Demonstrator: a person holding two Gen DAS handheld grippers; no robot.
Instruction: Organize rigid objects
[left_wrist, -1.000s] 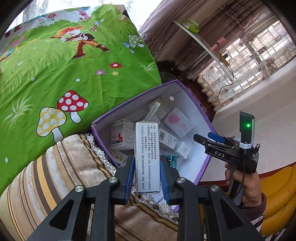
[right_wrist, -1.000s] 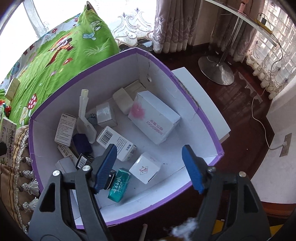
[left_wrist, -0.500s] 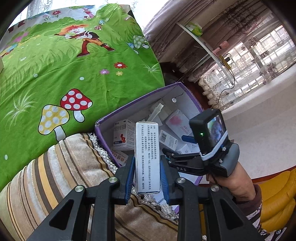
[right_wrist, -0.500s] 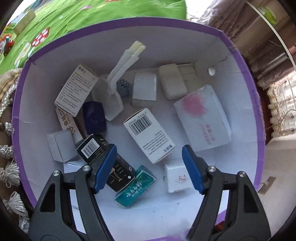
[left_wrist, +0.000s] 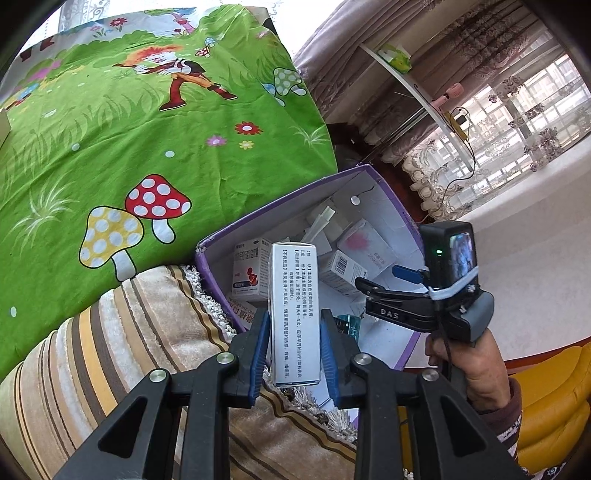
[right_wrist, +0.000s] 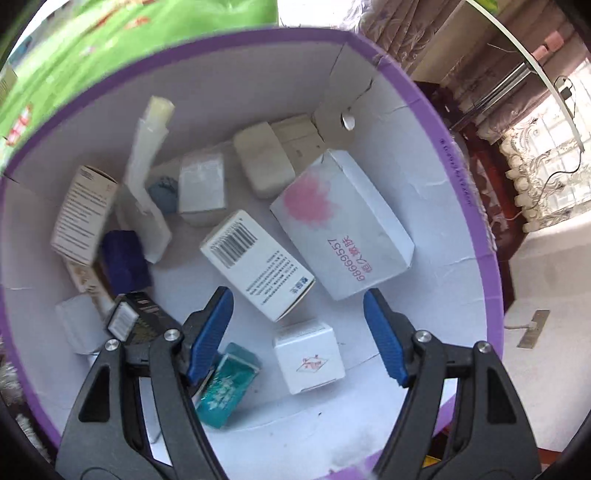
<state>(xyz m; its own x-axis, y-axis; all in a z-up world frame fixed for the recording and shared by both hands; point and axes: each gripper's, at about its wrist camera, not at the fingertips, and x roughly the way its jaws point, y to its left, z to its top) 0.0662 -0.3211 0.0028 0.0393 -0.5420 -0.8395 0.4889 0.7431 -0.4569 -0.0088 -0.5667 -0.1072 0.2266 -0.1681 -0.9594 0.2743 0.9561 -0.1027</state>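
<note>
My left gripper (left_wrist: 293, 332) is shut on a tall white medicine box (left_wrist: 294, 306) with black print, held upright over the striped cushion, just short of the purple-rimmed box (left_wrist: 258, 218). My right gripper (right_wrist: 297, 328) is open and empty, low inside that purple-rimmed box (right_wrist: 476, 221); it also shows in the left wrist view (left_wrist: 384, 284). Between and below its fingers lie a small white box with a red mark (right_wrist: 308, 356), a barcoded white box (right_wrist: 256, 264), a teal packet (right_wrist: 225, 384) and a large white box with a pink blotch (right_wrist: 340, 221).
Several more small boxes, a dark blue block (right_wrist: 123, 260) and a white plastic piece (right_wrist: 146, 177) lie in the container. A green cartoon bedsheet (left_wrist: 129, 129) spreads left, the striped cushion (left_wrist: 110, 350) in front, a yellow seat (left_wrist: 546, 398) at right.
My right gripper has moved lower and further into the purple-rimmed box, staying open. My left gripper keeps the medicine box and has drifted slightly back from the container.
</note>
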